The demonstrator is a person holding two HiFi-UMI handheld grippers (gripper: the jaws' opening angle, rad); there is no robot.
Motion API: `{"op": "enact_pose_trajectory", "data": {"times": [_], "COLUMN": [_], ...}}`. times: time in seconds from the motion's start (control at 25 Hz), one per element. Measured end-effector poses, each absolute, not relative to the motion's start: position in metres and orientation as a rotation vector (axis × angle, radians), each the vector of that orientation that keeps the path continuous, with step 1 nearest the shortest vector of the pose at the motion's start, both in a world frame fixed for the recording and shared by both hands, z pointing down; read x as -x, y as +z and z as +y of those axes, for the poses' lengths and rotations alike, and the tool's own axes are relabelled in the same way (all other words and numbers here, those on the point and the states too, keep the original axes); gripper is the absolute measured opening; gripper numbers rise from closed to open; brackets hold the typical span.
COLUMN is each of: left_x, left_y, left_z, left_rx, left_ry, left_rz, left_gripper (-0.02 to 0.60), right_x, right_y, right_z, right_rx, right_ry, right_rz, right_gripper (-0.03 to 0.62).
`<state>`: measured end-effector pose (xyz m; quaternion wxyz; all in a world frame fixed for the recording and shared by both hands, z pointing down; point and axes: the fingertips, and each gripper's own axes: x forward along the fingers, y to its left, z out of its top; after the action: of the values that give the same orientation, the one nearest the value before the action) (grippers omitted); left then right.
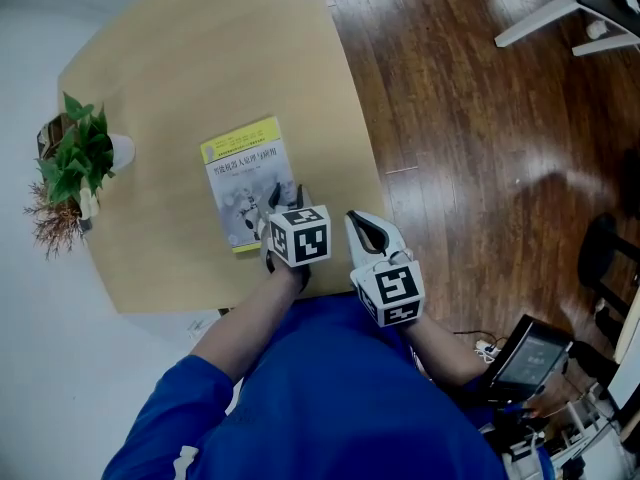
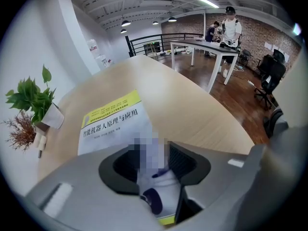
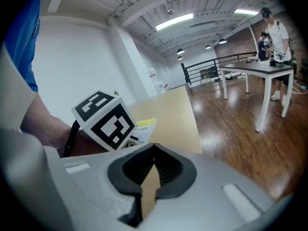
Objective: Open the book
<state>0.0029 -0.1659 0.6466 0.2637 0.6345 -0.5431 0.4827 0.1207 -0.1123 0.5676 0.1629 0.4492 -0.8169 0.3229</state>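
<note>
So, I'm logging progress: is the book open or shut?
Shut: the book lies flat on the table, front cover facing up, no inside pages showing.

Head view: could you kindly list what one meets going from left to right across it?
potted plant → book, lying closed → left hand-held gripper, over the book's near right corner → right hand-held gripper → tablet, low at the right
</note>
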Motion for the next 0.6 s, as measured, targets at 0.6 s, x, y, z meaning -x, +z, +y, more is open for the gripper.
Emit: {"op": "enact_pose_trajectory", "data": {"times": [0.6], "left_x": [-0.0032], "left_y": [0.6395], "left_z": [-0.1638], "left_rx": [-1.704], "left_ry": [1.225], "left_rz": [-1.449], "left_gripper": [0.086], "right_x": [-0.1246], "right_y": [0.5645], "right_z": [-0.1216], "right_rx": [-1.308], "right_ry": [0.911], "right_rz": [-2.335], "right_gripper": [0.003]}}
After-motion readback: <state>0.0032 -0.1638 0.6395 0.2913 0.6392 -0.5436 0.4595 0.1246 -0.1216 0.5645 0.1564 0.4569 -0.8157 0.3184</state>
